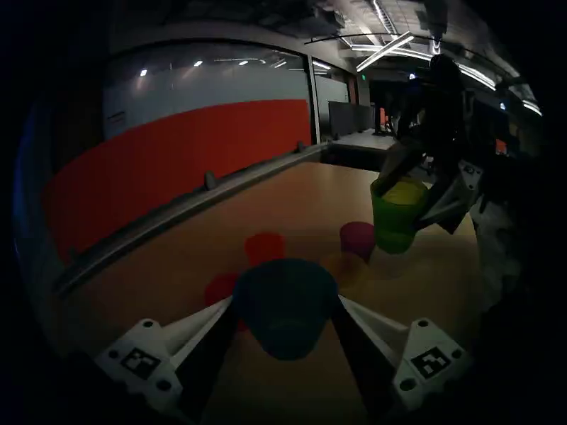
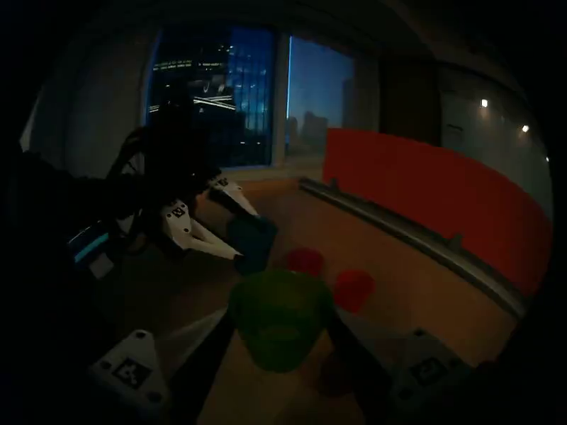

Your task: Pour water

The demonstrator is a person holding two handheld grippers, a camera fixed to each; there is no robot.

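My left gripper (image 1: 285, 303) is shut on a dark blue cup (image 1: 287, 326), held low over the wooden table (image 1: 298, 191). At the right of the left gripper view, my right gripper (image 1: 407, 202) is shut on a green cup (image 1: 395, 223), raised above the table near a magenta cup (image 1: 358, 239). In the right gripper view the green cup (image 2: 278, 326) sits between the right gripper's (image 2: 280, 312) fingers. Farther off there, the left gripper (image 2: 241, 237) holds the blue cup (image 2: 253, 243). I cannot make out any water in the dim light.
Two red cups (image 1: 264, 247) (image 1: 221, 287) stand on the table ahead of the blue cup, and red cups (image 2: 305, 261) (image 2: 353, 289) appear in the right gripper view. A metal rail (image 1: 177, 209) and a red wall panel (image 1: 184, 156) border the table. Dark windows (image 2: 241, 99) lie beyond.
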